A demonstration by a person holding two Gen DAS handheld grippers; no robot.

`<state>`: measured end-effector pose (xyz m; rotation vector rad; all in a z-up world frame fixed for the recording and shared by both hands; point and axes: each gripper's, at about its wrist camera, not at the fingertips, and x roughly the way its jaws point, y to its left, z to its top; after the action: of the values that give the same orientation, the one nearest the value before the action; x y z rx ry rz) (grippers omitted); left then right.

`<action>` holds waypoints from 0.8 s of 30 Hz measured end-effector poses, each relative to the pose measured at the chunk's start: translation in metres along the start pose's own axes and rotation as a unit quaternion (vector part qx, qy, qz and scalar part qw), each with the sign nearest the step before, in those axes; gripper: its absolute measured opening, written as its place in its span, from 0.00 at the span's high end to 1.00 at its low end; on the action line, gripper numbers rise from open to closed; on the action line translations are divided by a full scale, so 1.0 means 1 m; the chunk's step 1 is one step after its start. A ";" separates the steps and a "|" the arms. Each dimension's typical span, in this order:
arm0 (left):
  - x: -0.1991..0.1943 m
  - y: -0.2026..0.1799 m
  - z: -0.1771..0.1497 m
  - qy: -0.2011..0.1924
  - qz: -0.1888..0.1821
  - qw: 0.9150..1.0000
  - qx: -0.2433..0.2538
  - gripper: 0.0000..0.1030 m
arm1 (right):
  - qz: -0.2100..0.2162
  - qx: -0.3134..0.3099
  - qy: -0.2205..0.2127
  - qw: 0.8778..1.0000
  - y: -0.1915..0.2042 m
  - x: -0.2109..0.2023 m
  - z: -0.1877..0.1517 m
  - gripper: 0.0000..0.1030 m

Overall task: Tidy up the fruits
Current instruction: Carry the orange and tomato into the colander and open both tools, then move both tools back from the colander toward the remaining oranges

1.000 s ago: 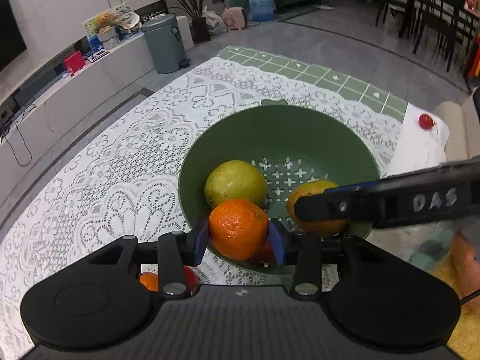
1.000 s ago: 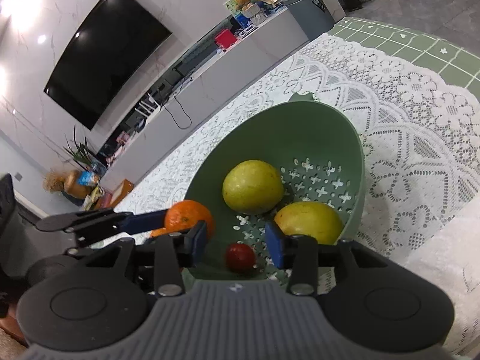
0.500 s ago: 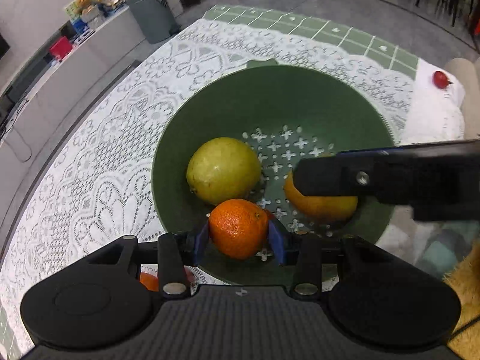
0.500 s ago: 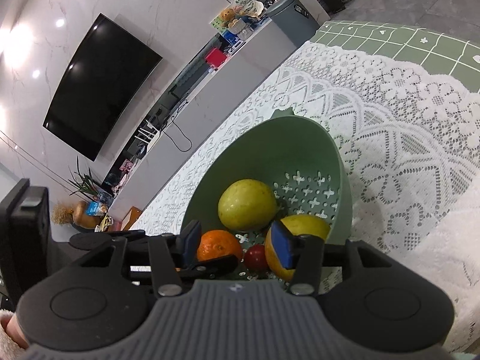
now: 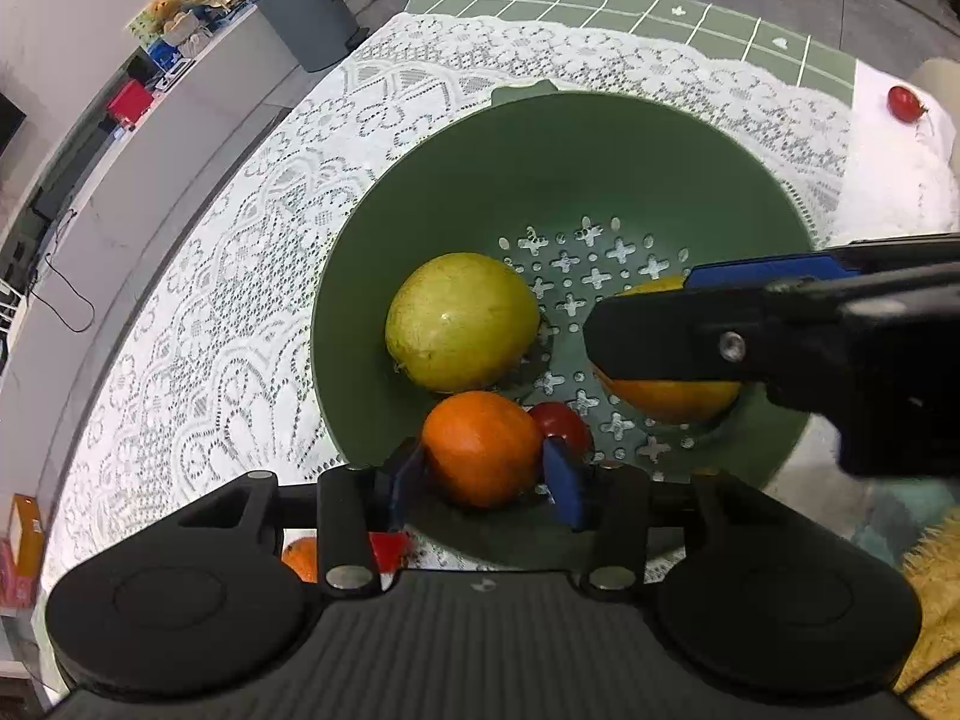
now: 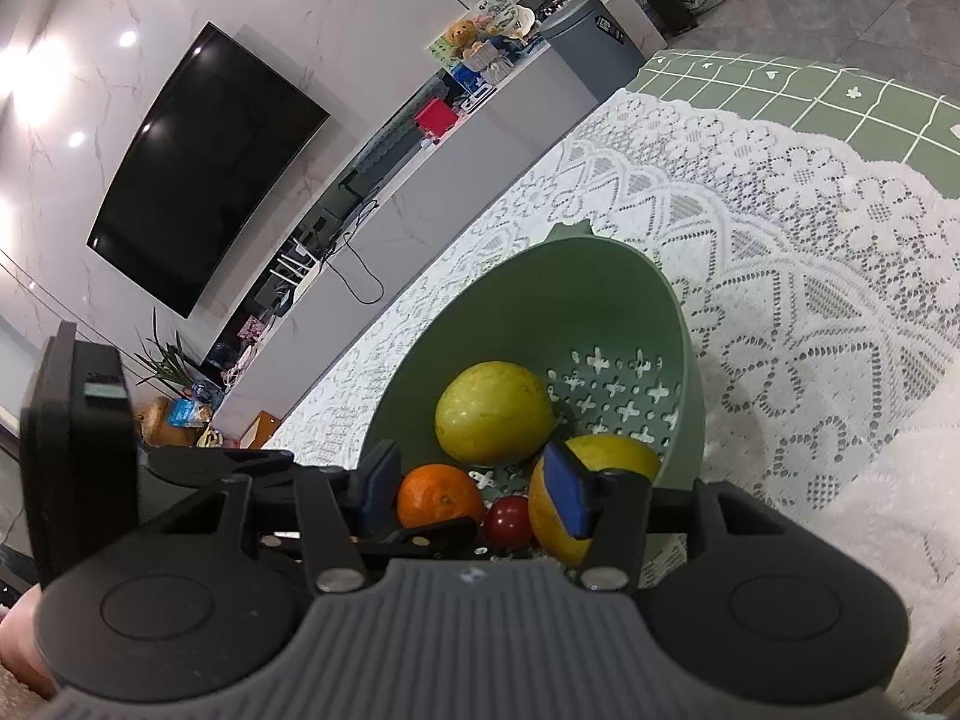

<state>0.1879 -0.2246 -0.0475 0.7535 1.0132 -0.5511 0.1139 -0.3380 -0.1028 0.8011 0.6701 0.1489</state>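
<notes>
A green colander bowl stands on the lace tablecloth. It holds a yellow-green fruit, a yellow-orange fruit and a small red fruit. My left gripper is shut on an orange low inside the bowl's near side. My right gripper is open and empty over the bowl's near rim; its finger crosses the yellow-orange fruit. In the right wrist view the bowl, orange and red fruit show.
A small red fruit lies on the white cloth at the far right. An orange and a red fruit lie on the table under my left gripper. A grey bin and a low cabinet stand beyond the table.
My left gripper has carried the orange down and forward into the bowl beside the small red fruit. My right gripper has pulled back toward the near rim, staying open.
</notes>
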 end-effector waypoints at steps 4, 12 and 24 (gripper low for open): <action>-0.018 0.001 -0.007 -0.022 0.001 1.000 -0.002 0.47 | -0.002 -0.004 -0.002 1.000 0.001 0.000 0.000 0.49; -0.064 0.013 -0.032 -0.082 0.005 0.995 -0.055 0.47 | -0.010 -0.010 -0.008 1.000 0.005 -0.001 -0.002 0.46; -0.104 0.048 -0.111 -0.184 0.034 0.957 -0.219 0.47 | -0.023 -0.157 -0.066 0.985 0.047 -0.022 -0.024 0.40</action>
<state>0.1167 -0.1013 0.0241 0.2738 0.7199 -0.3680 0.0885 -0.2983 -0.0704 0.4871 0.5219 0.1537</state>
